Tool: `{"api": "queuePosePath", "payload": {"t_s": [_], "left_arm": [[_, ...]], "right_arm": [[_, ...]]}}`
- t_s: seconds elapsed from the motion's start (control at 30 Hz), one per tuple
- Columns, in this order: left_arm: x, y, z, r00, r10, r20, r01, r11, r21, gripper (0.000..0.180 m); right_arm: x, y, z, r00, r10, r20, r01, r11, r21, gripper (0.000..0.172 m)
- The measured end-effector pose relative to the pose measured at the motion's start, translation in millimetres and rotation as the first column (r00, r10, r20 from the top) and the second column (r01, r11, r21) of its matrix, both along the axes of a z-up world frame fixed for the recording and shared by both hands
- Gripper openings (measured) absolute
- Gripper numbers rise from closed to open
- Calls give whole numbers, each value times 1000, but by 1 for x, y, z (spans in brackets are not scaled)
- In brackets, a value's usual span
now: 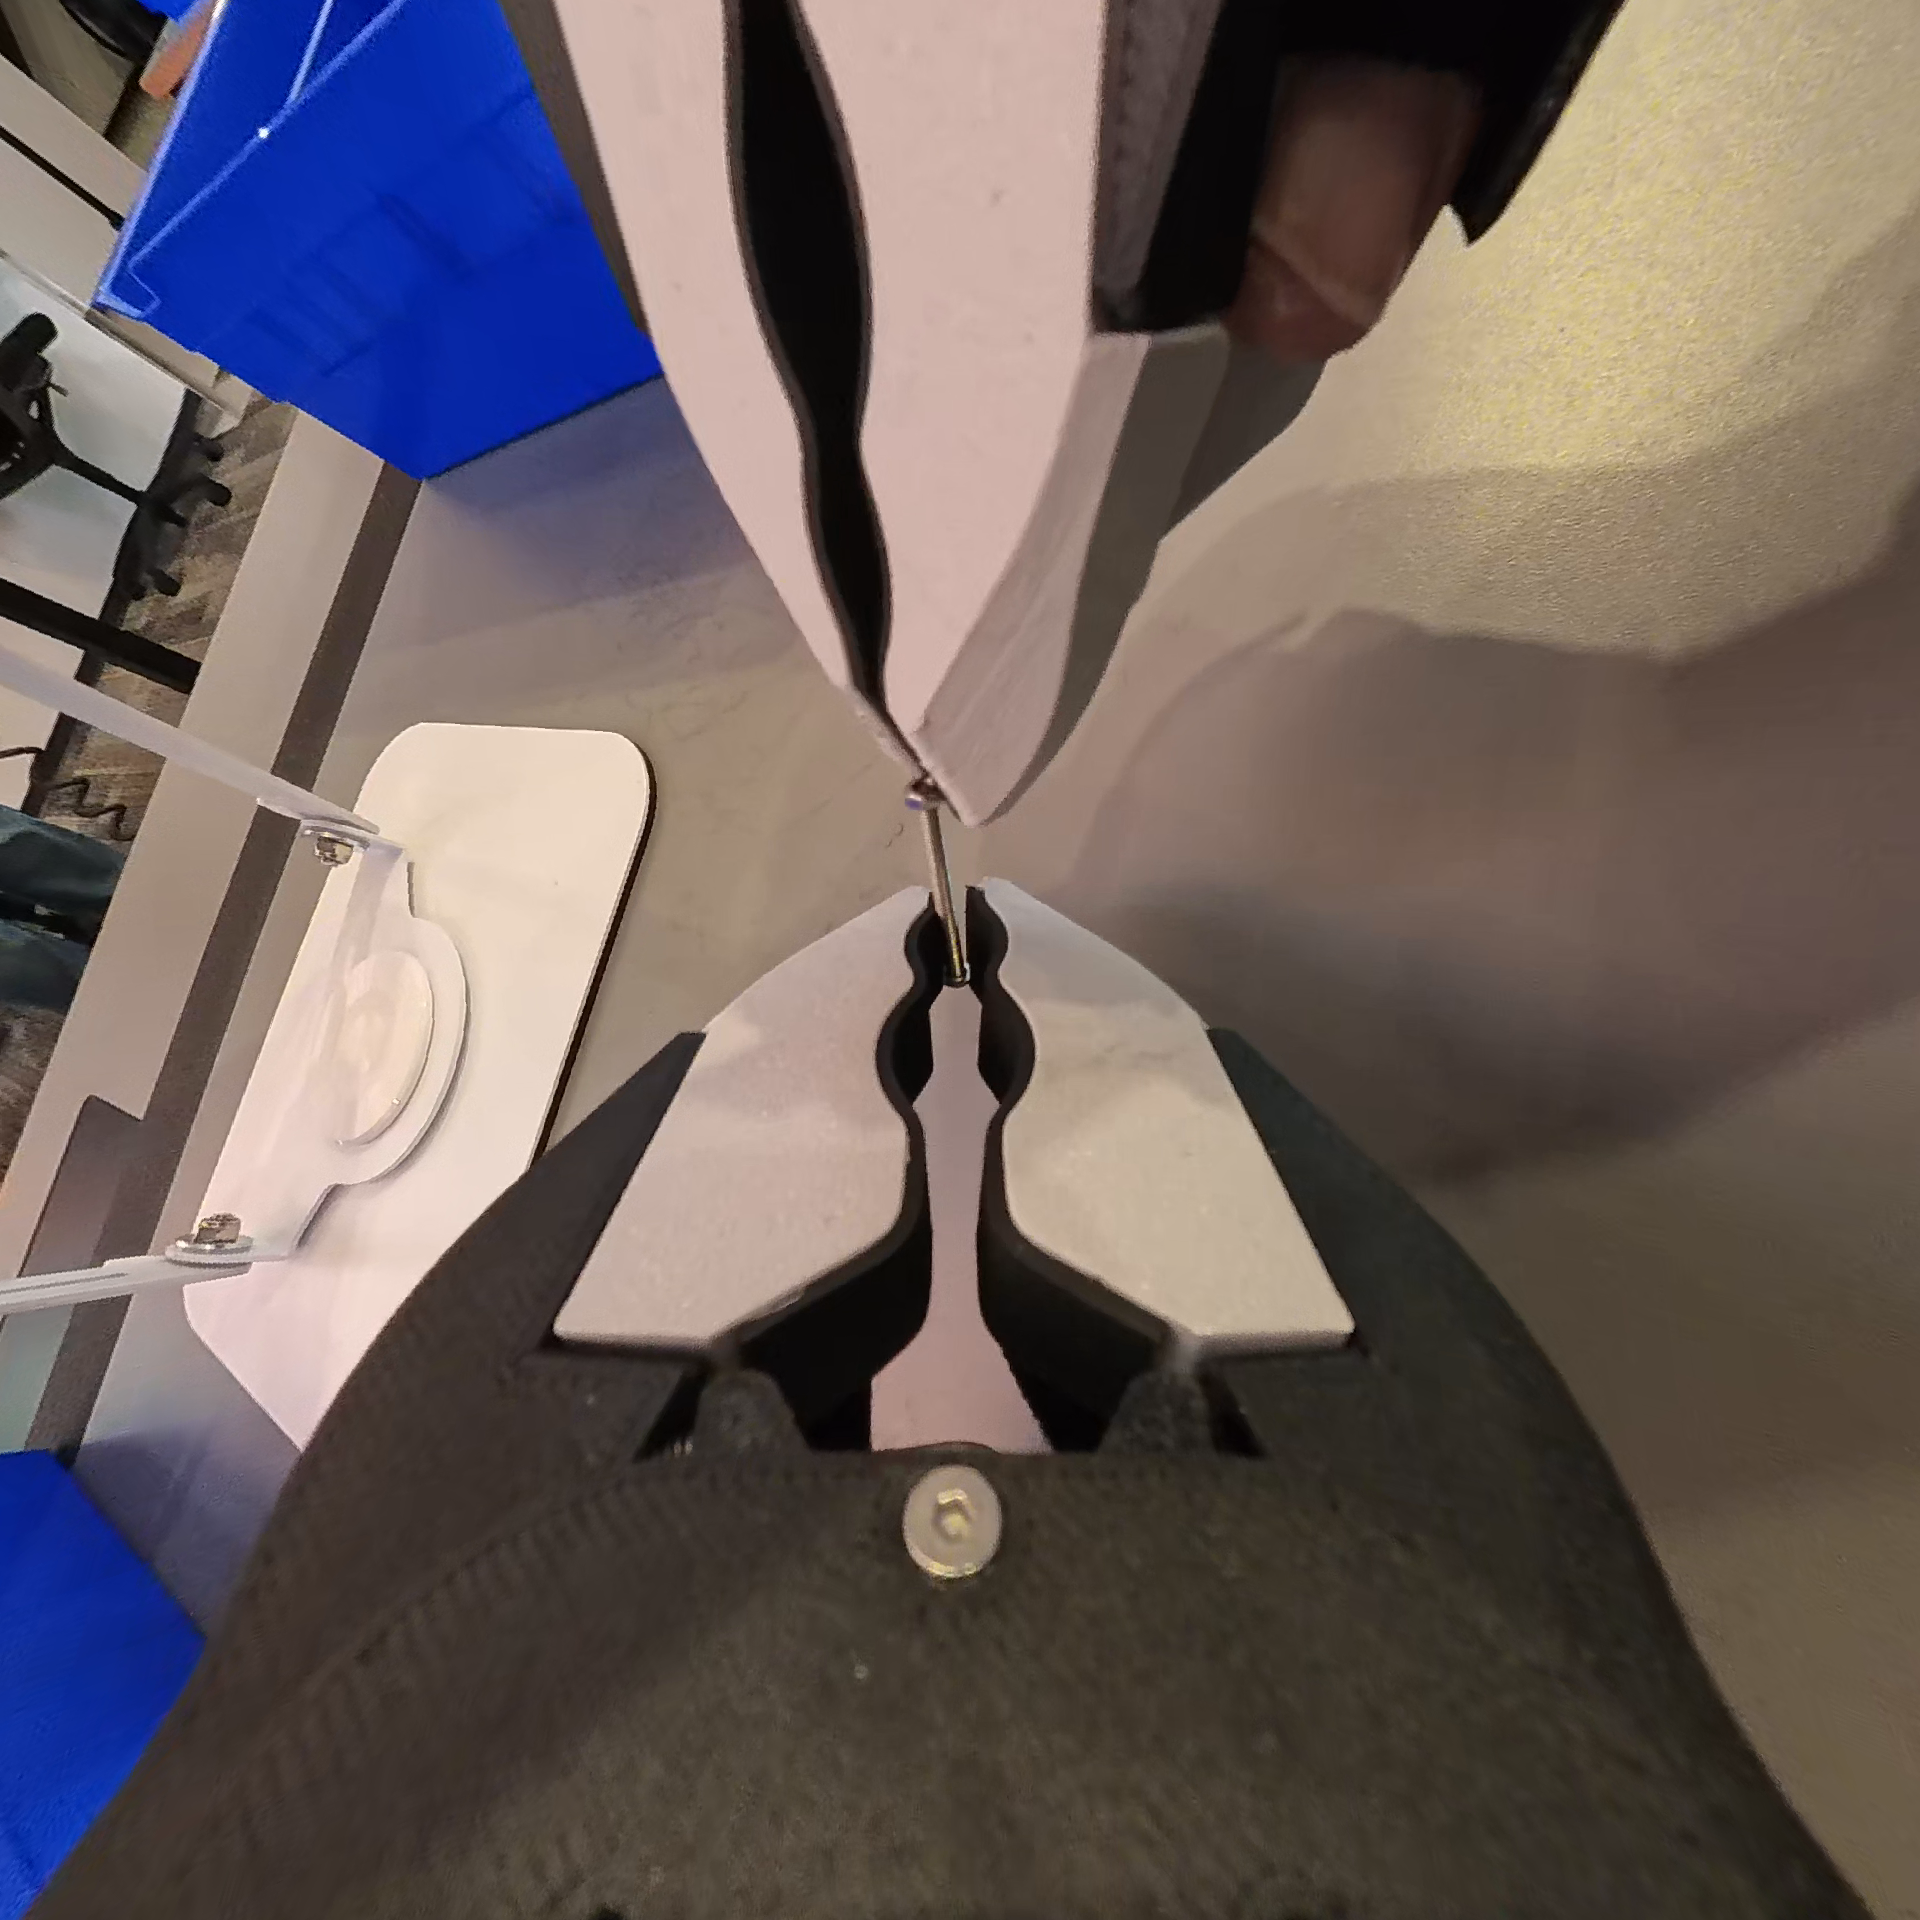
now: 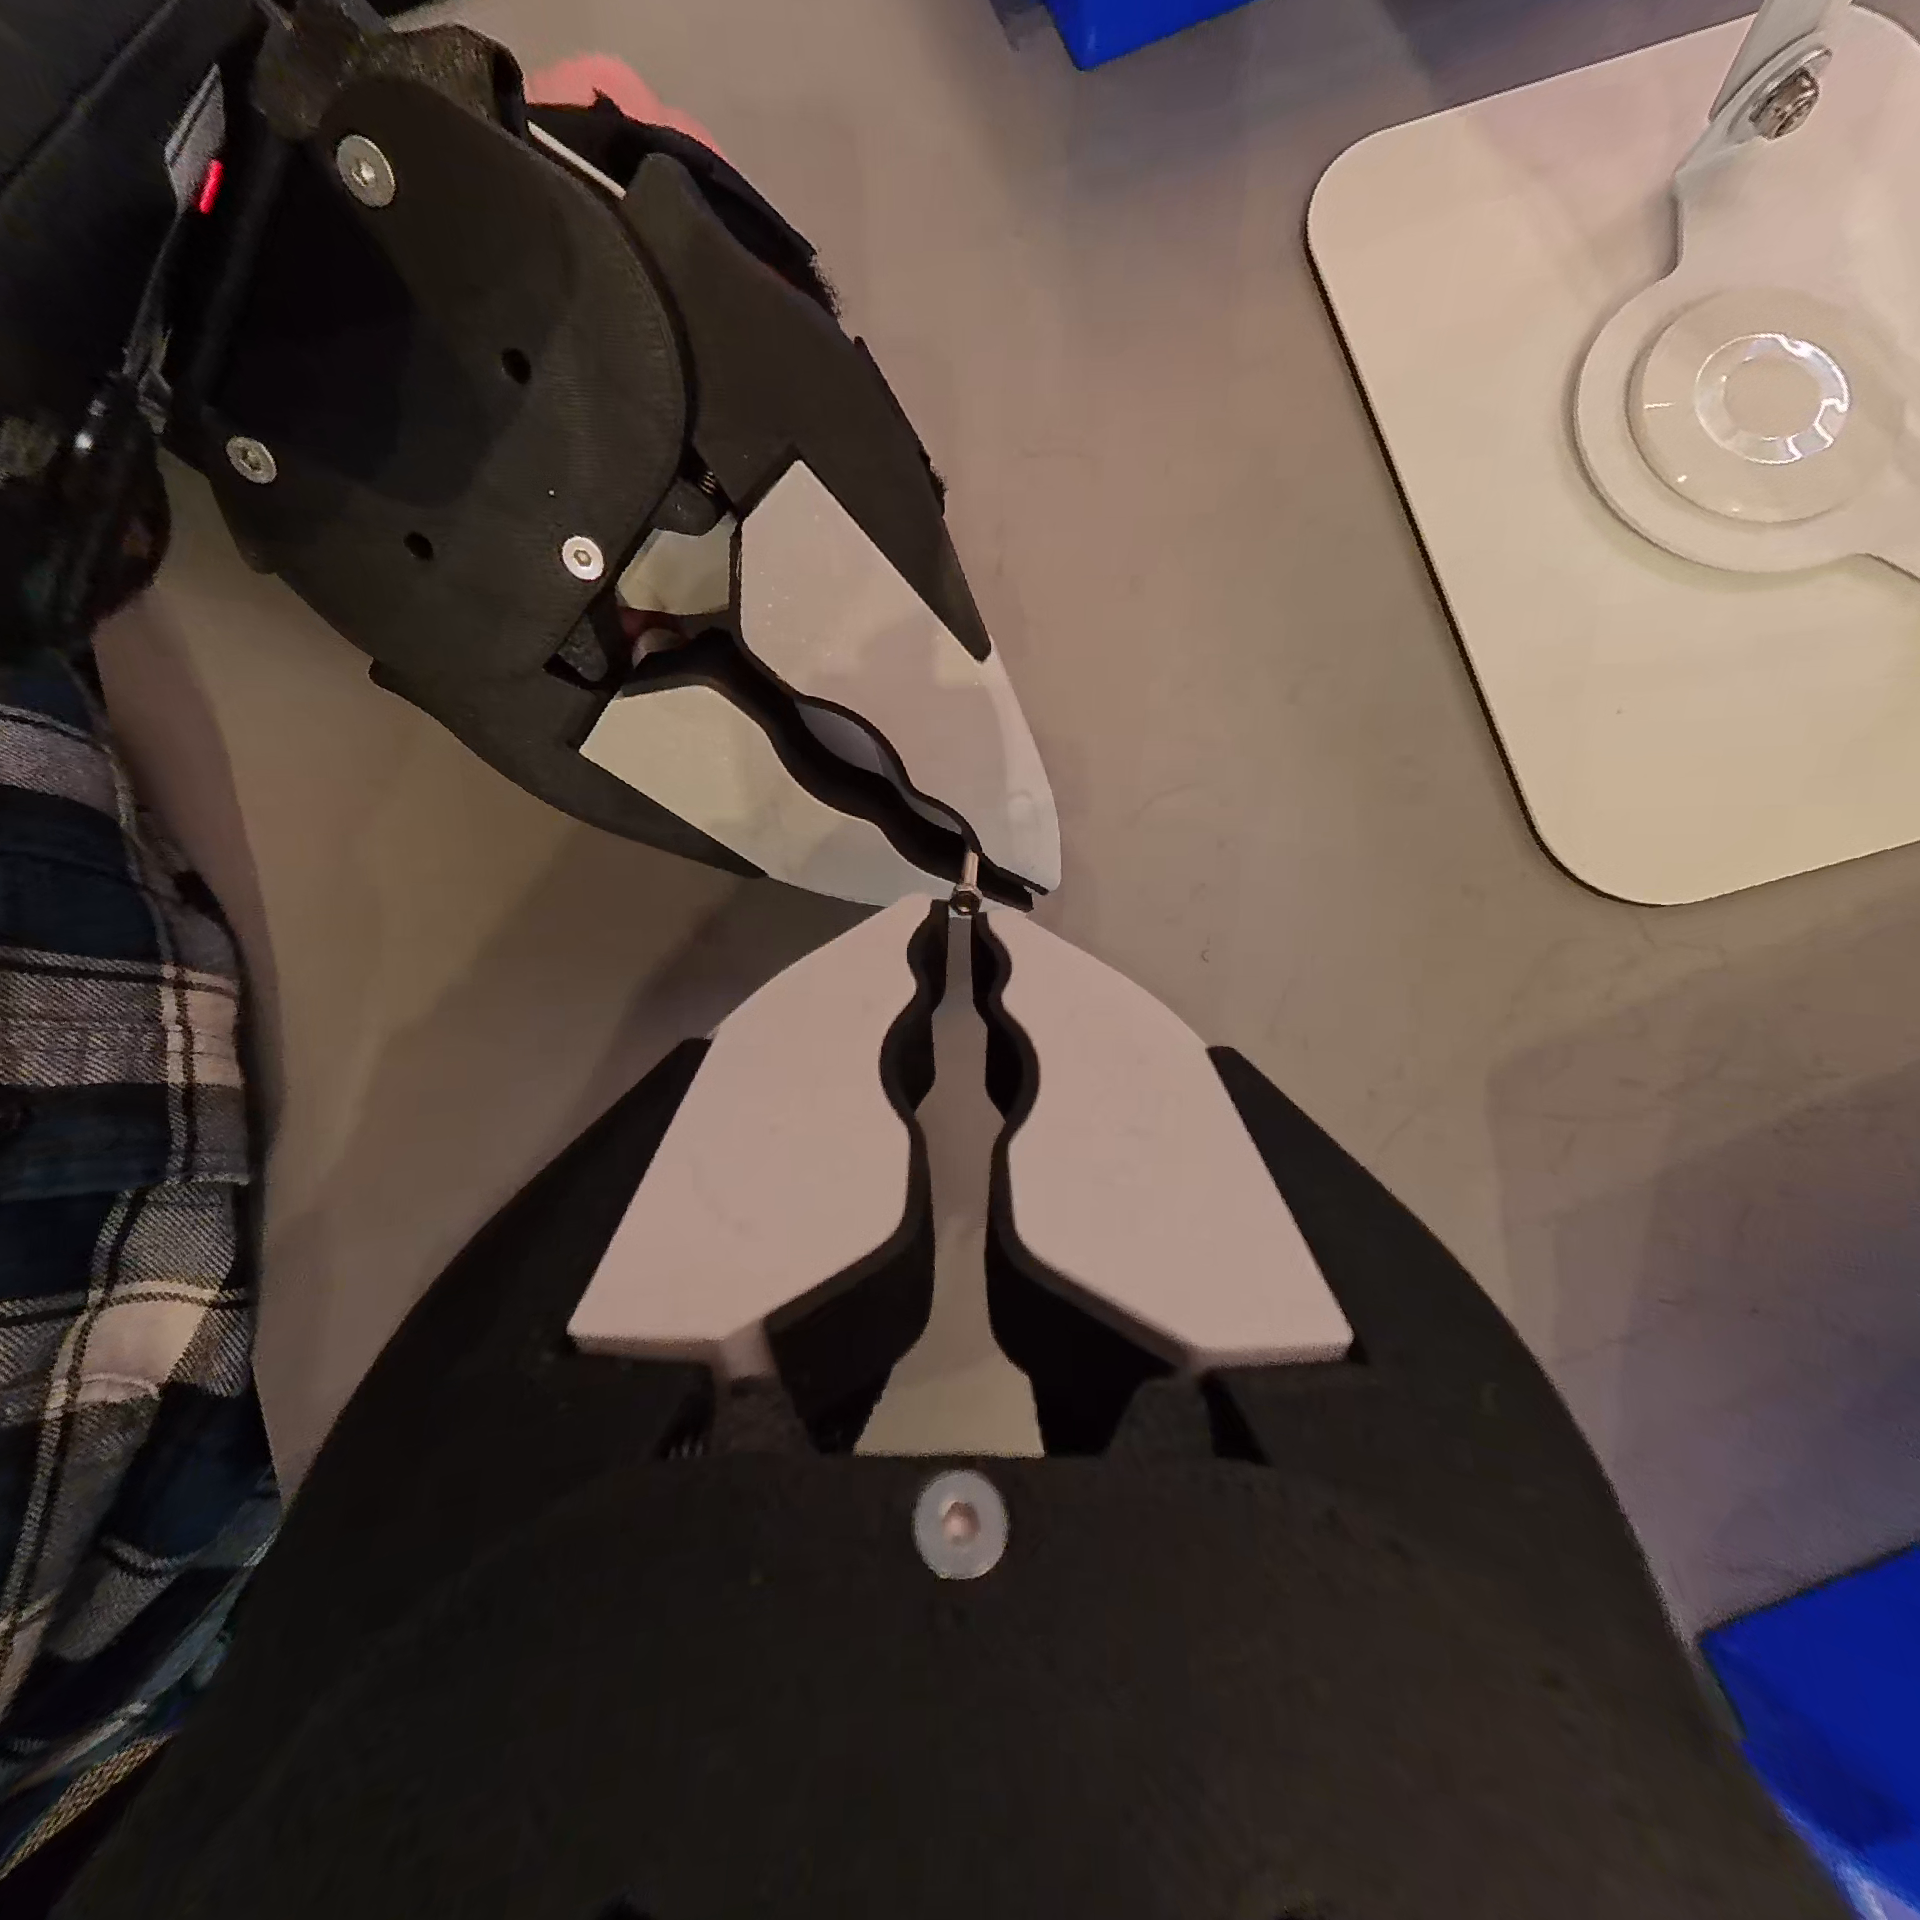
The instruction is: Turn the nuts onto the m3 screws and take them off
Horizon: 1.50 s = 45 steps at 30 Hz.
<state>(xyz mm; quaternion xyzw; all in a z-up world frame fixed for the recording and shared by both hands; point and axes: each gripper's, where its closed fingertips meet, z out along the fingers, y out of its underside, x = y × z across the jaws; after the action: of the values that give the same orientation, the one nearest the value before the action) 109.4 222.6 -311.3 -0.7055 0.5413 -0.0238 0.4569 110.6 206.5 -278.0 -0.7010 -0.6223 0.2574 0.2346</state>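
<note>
Both claws, ours left (image 1: pixel 948 914) and right (image 2: pixel 958 928), pinch one small steel screw (image 1: pixel 940 883) above the grey counter (image 1: pixel 1455 520); white plate with clear fitting (image 2: pixel 1756 416) sits apart.

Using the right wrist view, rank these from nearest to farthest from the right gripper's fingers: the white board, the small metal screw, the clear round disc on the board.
1. small metal screw, at the right gripper fingertips.
2. white board, on the table to the upper right.
3. clear round disc, farther right, atop the board.
</note>
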Motion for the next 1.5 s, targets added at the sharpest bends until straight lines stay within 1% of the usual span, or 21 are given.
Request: {"api": "queuePosePath", "payload": {"t_s": [0.17,0.3,0.5,1.0,1.13,1.3,1.5], "left_arm": [[0,0,1,1000,-1,9,1,1000,-3,3],[1,-1,2,1000,-4,16,4,1000,-3,3],[1,-2,3,1000,-7,21,7,1000,-4,3],[1,-2,6,999,-9,31,9,1000,2,3],[1,-3,5,1000,-11,29,10,1000,2,3],[2,-3,5,1000,-13,25,12,1000,4,3],[1,-3,6,1000,-10,29,10,1000,7,3]], "right_arm": [[1,1,2,1000,-5,3,5,1000,-1,9],[0,2,10,999,17,-37,-16,1000,21,15],[-4,-4,8,997,75,-22,-74,996,47,15],[1,-7,5,997,78,13,-79,996,34,13],[-2,-5,11,997,78,-17,-77,995,61,15],[-4,-8,9,995,101,2,-101,993,68,16],[2,-9,6,995,97,28,-99,993,58,12]]}}
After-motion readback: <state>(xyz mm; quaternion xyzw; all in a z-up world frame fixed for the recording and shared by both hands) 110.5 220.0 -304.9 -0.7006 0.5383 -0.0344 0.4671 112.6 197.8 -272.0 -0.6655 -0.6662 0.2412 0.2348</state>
